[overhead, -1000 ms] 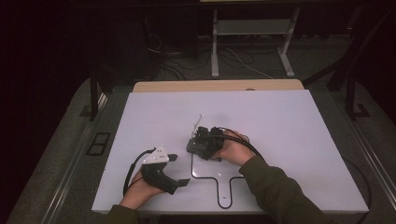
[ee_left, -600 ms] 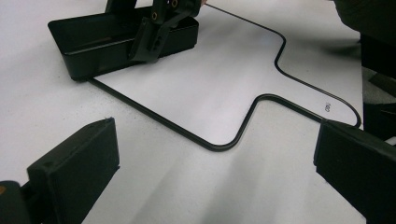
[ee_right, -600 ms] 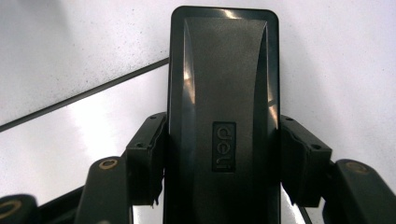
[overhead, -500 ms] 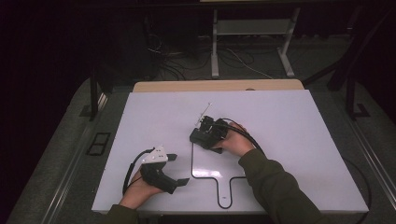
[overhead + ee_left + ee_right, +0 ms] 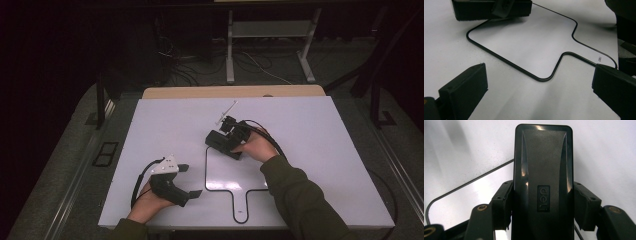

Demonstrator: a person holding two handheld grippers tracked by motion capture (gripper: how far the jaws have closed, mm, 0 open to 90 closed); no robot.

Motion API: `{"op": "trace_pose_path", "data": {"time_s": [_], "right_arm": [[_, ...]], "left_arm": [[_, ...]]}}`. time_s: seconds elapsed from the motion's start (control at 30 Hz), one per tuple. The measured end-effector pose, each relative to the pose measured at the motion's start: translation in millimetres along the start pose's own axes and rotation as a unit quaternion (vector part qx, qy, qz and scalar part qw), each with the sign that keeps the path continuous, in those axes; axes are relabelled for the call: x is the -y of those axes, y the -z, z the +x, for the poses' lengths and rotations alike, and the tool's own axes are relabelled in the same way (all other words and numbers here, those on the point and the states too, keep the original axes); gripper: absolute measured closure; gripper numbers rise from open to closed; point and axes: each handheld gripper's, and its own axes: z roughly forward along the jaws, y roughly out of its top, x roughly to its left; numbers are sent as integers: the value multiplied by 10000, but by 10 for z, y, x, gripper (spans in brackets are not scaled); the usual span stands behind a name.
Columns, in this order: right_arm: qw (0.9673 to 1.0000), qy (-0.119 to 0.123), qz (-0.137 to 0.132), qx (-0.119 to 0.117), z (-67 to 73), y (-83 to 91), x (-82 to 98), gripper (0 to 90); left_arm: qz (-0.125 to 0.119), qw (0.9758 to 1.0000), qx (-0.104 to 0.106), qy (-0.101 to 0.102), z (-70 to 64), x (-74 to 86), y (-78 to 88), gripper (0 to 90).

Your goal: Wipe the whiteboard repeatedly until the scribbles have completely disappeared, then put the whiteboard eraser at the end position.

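A black oblong block (image 5: 544, 170) marked "deli" is clamped between the pads of my right gripper (image 5: 544, 205), which is shut on its long sides. In the high view this block (image 5: 219, 141) sits low over the upper left corner of a black paddle-shaped outline (image 5: 206, 170) drawn on the white table (image 5: 310, 125), with my right gripper (image 5: 227, 144) just behind it. My left gripper (image 5: 190, 180) rests near the front left of the table, open with nothing in it. Its jaws (image 5: 539, 95) frame the outline (image 5: 541, 80), with the block (image 5: 491, 10) farther off.
The white table has a wooden strip (image 5: 230, 92) along its far edge. Beyond that, metal stand legs (image 5: 230, 55) and cables lie on the dark floor. A black cable (image 5: 272, 142) loops from the right gripper, and a thin white rod (image 5: 227, 111) sticks out past it.
My right gripper has carried the block a little farther up the table, away from the person. The left gripper has stayed where it was.
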Motion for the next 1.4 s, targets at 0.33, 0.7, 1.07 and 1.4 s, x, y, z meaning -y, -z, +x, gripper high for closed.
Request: {"op": "trace_pose_path", "data": {"time_s": [0.33, 0.7, 1.07, 1.4], "right_arm": [[9997, -117, -119, 152, -241, 176, -73, 386], [9987, -399, -200, 234, -555, 205, -114, 385], [9966, -678, -129, 457, -834, 146, -117, 384], [9952, -807, 16, 562, -985, -11, -98, 384]], "left_arm": [[-16, 10000, -21, 9, -10, -6, 13, 0], [-41, 10000, -2, 18, 27, 5, 10, 0], [-54, 10000, -33, 62, 43, 14, 34, 0], [-83, 9999, -28, 68, 40, 19, 40, 0]]}}
